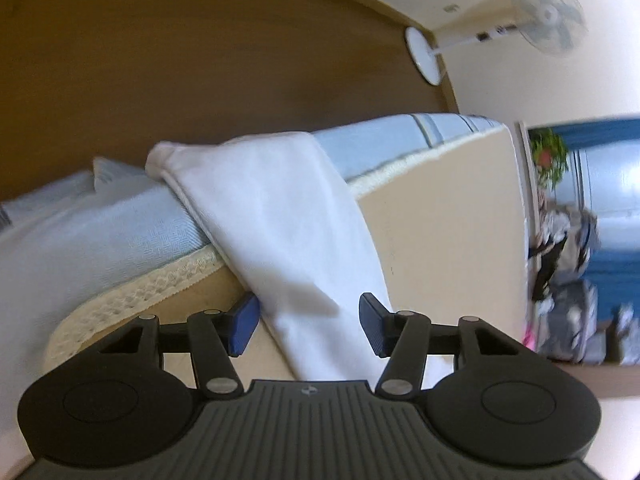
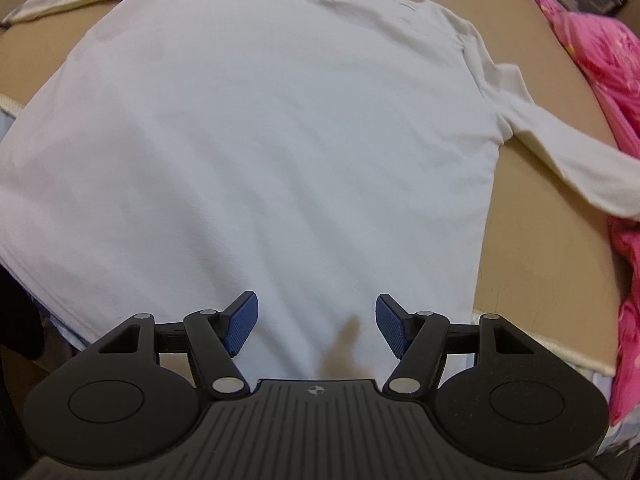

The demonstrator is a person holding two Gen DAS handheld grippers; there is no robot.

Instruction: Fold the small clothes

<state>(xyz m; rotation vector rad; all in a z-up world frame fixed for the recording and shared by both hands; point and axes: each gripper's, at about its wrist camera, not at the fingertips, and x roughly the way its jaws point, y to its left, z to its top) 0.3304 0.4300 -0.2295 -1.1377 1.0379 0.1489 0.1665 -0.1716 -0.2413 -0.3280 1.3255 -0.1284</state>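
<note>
White shirt (image 2: 256,152) spread flat under right claw (image 2: 317,326), released | sleeve (image 1: 280,220) between left claw (image 1: 307,328) pads, released

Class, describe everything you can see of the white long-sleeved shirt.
The white long-sleeved shirt looks like soft, thin knit fabric. It lies spread flat on a tan board, one sleeve stretching toward pink cloth. The other sleeve hangs off the board's edge. The open right tongs hover above its hem.

Bare tabletop (image 2: 532,248) right of shirt (image 2: 260,140), open for passing. Pink cloth (image 2: 612,92) heaped along right edge, blocking there. Sleeve (image 2: 568,160) lying across the strip toward the pink heap.
</note>
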